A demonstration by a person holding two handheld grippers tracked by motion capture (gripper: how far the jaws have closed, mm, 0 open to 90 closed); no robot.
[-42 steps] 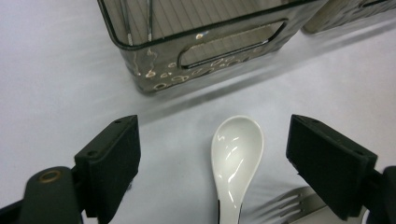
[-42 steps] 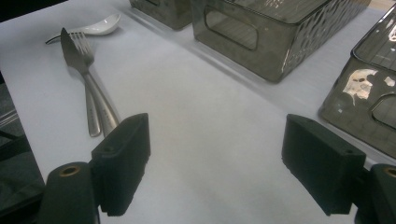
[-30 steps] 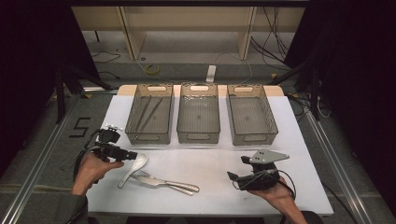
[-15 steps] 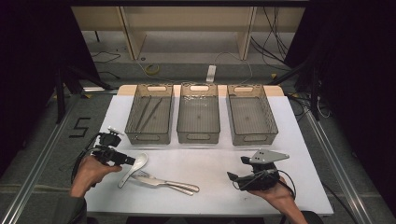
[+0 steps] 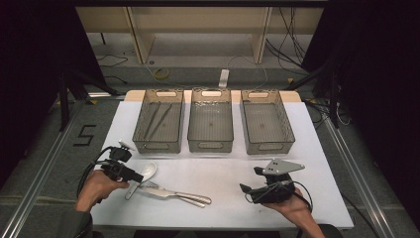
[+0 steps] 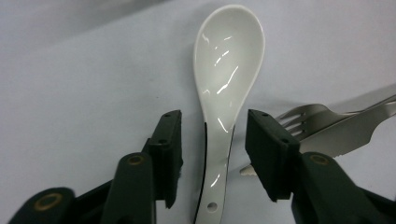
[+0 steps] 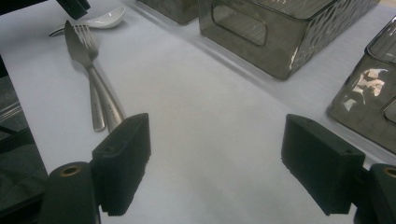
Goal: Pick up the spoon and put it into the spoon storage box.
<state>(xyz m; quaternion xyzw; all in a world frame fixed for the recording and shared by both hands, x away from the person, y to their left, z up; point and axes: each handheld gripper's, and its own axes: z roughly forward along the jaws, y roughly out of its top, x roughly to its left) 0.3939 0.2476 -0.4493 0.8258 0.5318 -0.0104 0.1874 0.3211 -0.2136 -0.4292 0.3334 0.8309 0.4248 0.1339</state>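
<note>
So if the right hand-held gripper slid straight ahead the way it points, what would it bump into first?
Probably nothing soon: the right hand-held gripper, jaws wide open, faces bare white table. Farther along lie the knife and fork, off to one side, though depth is hard to judge.

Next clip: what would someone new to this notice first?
The white spoon lying on the white table, its handle between the jaws of the left gripper, which have just been closing around it without yet pressing on it. Beside it lie a metal fork and knife. Behind them stand three clear bins in a row, while the right gripper waits open over bare table.
</note>
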